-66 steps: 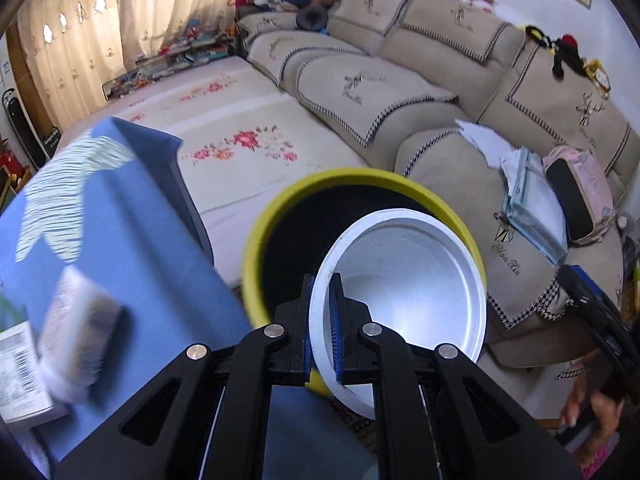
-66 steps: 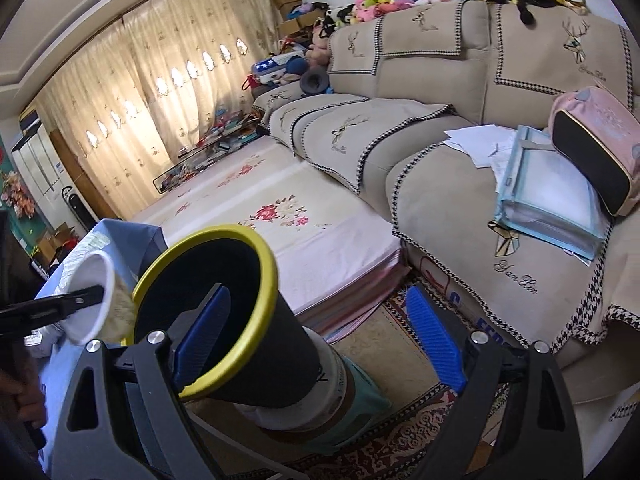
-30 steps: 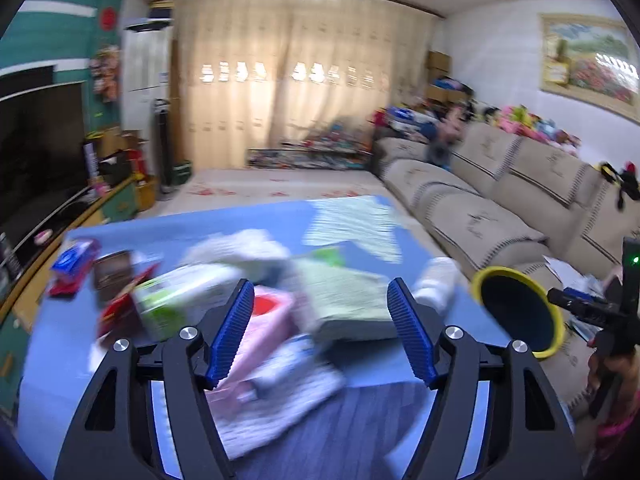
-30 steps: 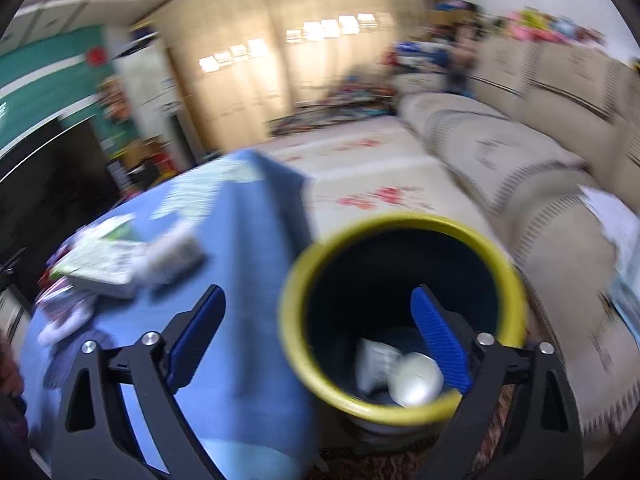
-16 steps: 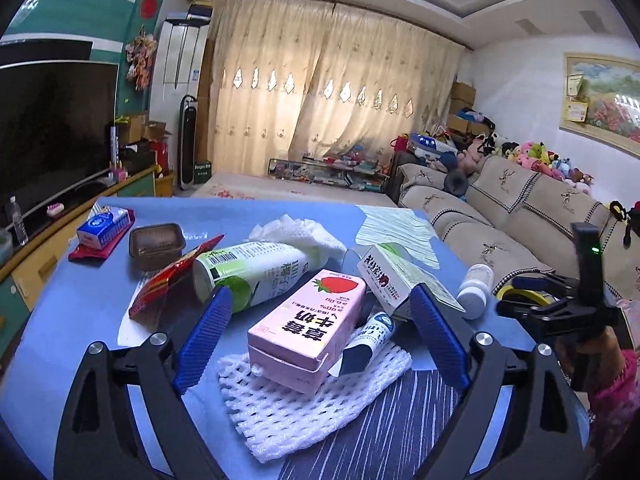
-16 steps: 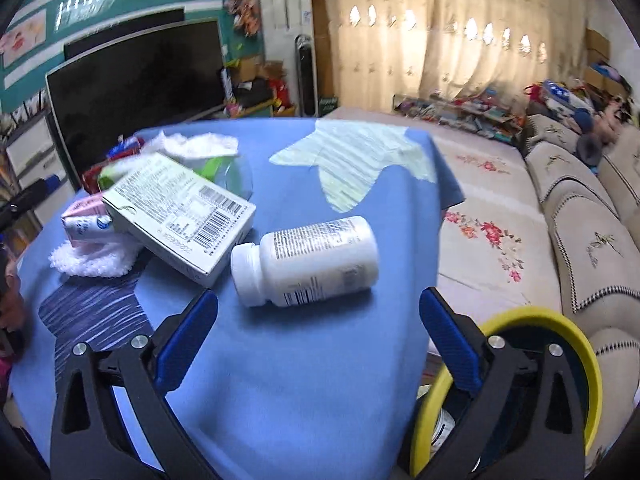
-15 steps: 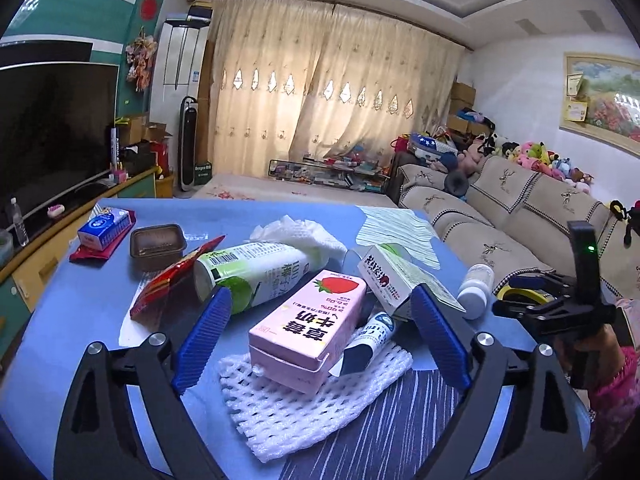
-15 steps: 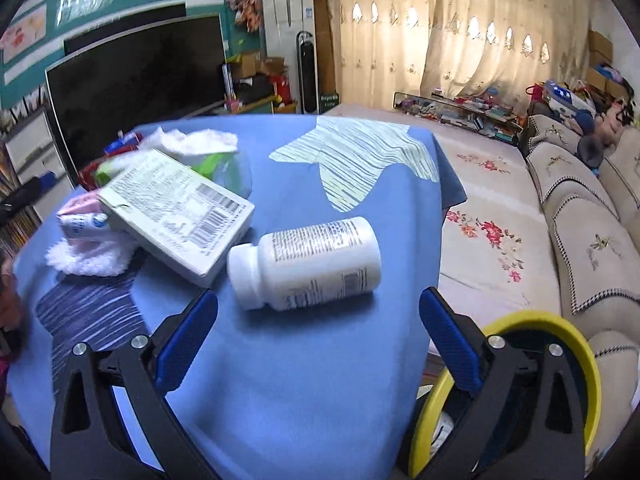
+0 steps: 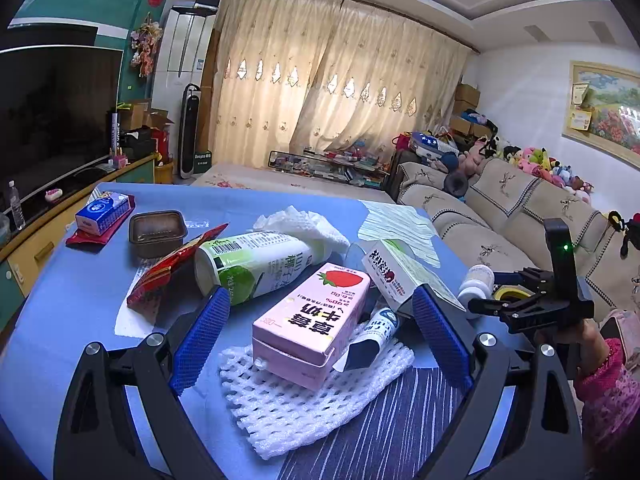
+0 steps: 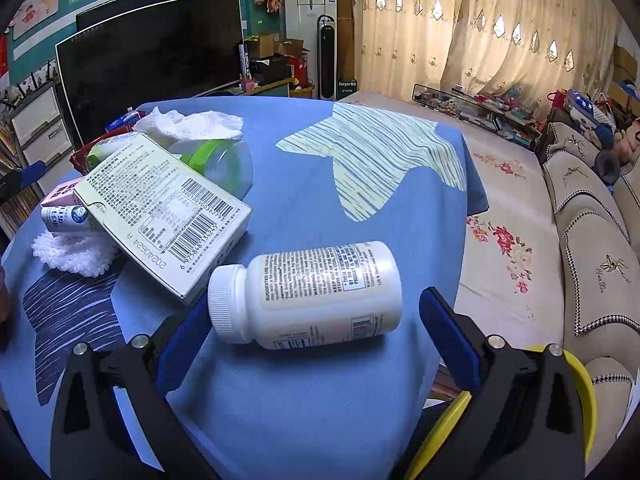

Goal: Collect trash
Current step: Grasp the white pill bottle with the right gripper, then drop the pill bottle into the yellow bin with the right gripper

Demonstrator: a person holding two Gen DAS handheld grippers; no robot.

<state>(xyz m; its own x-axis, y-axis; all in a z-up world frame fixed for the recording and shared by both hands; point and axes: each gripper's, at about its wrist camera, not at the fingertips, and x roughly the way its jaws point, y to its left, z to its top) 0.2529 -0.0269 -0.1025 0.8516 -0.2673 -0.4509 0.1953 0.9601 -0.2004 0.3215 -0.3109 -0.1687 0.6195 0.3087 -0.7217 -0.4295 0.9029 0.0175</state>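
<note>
I am working in a lived-in home sitting room: a beige sofa (image 9: pixel 520 216) with stuffed toys (image 9: pixel 540 160) along its back, cream curtains (image 9: pixel 340 92) beyond its far end, a large television (image 10: pixel 148 48) opposite it, and a framed landscape (image 9: pixel 608 112) above it.

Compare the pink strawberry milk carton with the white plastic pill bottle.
The pink strawberry milk carton is a flat-sided box; the white plastic pill bottle is round with a ribbed cap. The carton rests on white foam netting; the bottle lies directly on the blue tablecloth. Both lie on their sides between open claws.
</note>
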